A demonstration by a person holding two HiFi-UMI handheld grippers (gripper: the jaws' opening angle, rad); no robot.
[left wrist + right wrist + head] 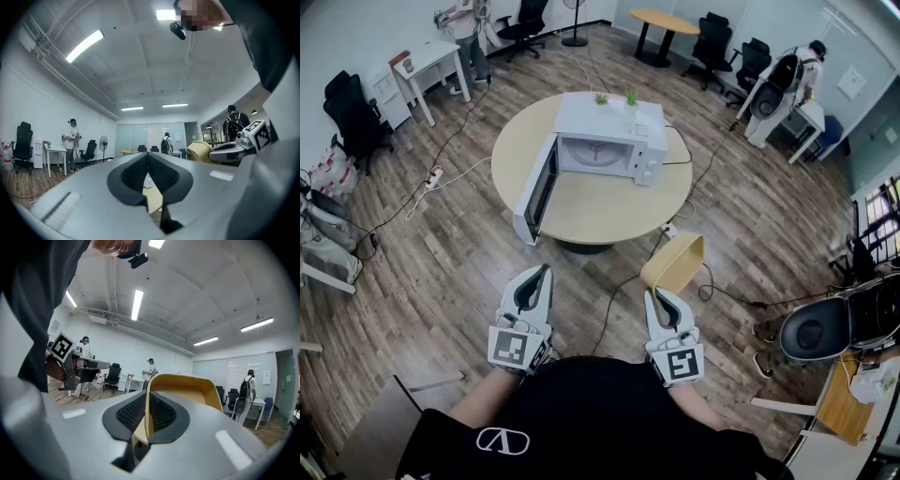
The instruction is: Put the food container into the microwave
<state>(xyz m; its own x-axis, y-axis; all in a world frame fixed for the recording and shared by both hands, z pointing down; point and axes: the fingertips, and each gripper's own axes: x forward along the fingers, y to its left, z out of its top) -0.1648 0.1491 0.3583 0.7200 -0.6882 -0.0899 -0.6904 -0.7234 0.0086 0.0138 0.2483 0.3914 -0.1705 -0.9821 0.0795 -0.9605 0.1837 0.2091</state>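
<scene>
Head view: microwave sits on the round tabletop, its door swung wide open to the left, cavity exposed. Food container is not on the tabletop. It hangs in the air over the wood floor, near the table edge, at the tip of the right gripper. It is a plain tan, thin-walled tub with rounded corners and no lid, and what shows of the inside looks empty. Left gripper is level beside the right one, tips together.

Left gripper view: fingers are closed on themselves, pads meeting at the tip with nothing between them. The tan food container shows off to the right, at the nose of the right gripper.

Right gripper view: fingers are clamped on one thin side wall of the food container, pads pressed on both faces. The rest of the tub sticks out ahead and to the right: smooth rolled rim, slightly darker tan inside.
</scene>
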